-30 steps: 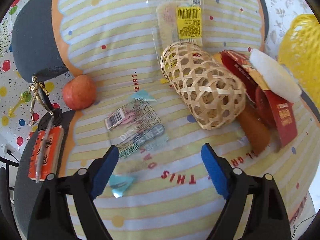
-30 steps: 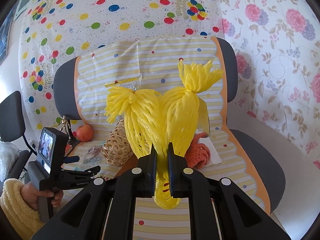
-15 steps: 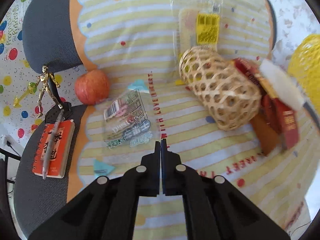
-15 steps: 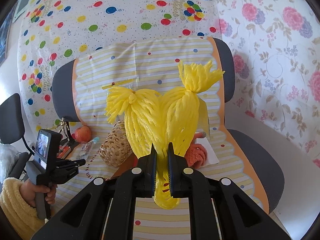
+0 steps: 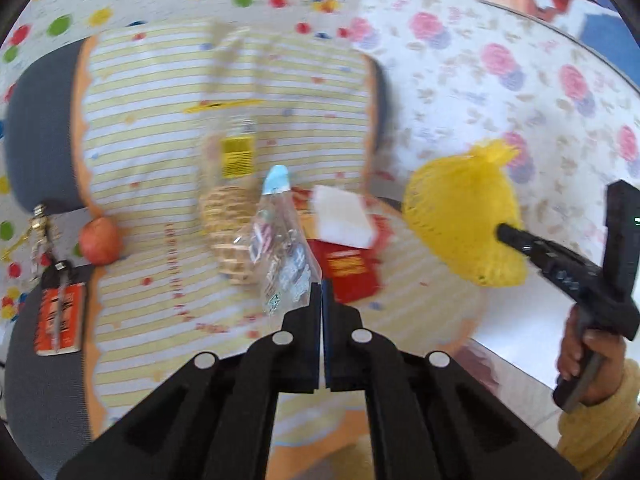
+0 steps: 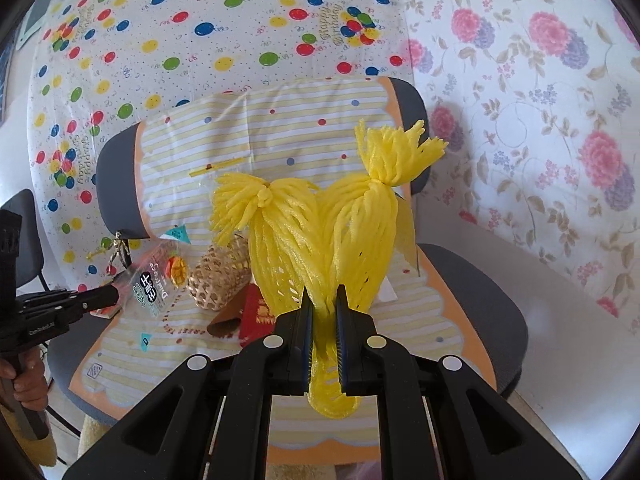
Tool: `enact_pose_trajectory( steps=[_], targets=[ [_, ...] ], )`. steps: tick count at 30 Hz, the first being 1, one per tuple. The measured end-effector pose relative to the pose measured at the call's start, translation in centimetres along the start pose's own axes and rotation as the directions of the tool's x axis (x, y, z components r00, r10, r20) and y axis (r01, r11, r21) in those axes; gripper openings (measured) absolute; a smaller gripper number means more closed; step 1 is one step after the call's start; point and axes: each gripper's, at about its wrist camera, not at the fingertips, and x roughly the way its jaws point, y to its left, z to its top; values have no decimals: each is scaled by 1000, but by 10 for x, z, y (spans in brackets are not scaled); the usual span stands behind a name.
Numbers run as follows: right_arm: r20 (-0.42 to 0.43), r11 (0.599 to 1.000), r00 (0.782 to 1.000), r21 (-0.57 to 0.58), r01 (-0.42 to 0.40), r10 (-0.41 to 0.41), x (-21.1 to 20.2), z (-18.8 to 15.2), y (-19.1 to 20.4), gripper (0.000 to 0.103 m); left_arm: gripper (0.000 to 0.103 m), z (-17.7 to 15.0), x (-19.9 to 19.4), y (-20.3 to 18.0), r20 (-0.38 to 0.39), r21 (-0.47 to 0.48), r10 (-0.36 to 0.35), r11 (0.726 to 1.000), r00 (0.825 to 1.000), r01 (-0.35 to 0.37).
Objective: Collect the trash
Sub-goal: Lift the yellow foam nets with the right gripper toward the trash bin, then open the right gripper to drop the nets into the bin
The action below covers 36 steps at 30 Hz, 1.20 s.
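Largest item: one chair [image 6: 472,304] draped in one striped yellow cloth [image 6: 304,128], which carries the litter.

Right gripper [image 6: 323,312]: jaws pinching the lower neck of one yellow foam net [image 6: 320,240]. The net stands upward ahead of the jaws and ends in two tufts.

Left gripper [image 5: 321,296]: jaws pressed together on the lower edge of one clear printed wrapper [image 5: 280,256]. The wrapper's long axis runs straight up and away from the jaw tips. It is lifted clear of the cloth.

Beyond and below the left jaws, on the cloth: one woven bamboo basket [image 5: 228,236] on its side, one clear packet with a yellow label [image 5: 236,152], red card packaging [image 5: 348,272] (count unclear), one white pad [image 5: 340,216], one apple [image 5: 100,240].

Judgement: the net lies to the right of the left jaws, well apart. The left hand would carry its wrapper that way.
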Motion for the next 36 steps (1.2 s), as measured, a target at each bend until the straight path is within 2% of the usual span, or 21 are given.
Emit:
enact_pose_trajectory(
  steps=[3, 7, 11, 16, 20, 25, 31, 36],
  targets=[
    [-39, 997, 997, 20, 70, -69, -21, -18, -18, 11, 0, -2, 1, -40, -2, 65, -107, 992, 994, 107],
    [-108, 985, 983, 64, 158, -150, -46, -46, -44, 11, 0, -5, 3, -88, -13, 136, -237, 962, 971, 237],
    [-193, 965, 956, 97, 244, -222, -59, -79, -63, 12, 0, -12, 14, -114, -38, 152, -303, 940, 952, 305],
    [-315, 942, 914, 130, 310, -257, -49, -115, -83, 12, 0, -21, 38, -122, -83, 124, -317, 937, 945, 326],
    [-380, 937, 896, 163, 310, -231, -35, -130, -98, 16, 0, -23, 45, -122, -101, 117, -311, 940, 945, 322],
    [-394, 932, 890, 173, 317, -230, -22, -132, -109, 43, 0, -23, 52, -119, -116, 106, -304, 943, 946, 316],
    [-378, 931, 896, 181, 317, -232, -23, -126, -113, 46, 0, -24, 58, -122, -129, 105, -316, 938, 940, 330],
    [-332, 924, 910, 200, 326, -249, -32, -113, -118, 46, 0, -24, 58, -130, -136, 118, -334, 929, 932, 350]
  ],
)
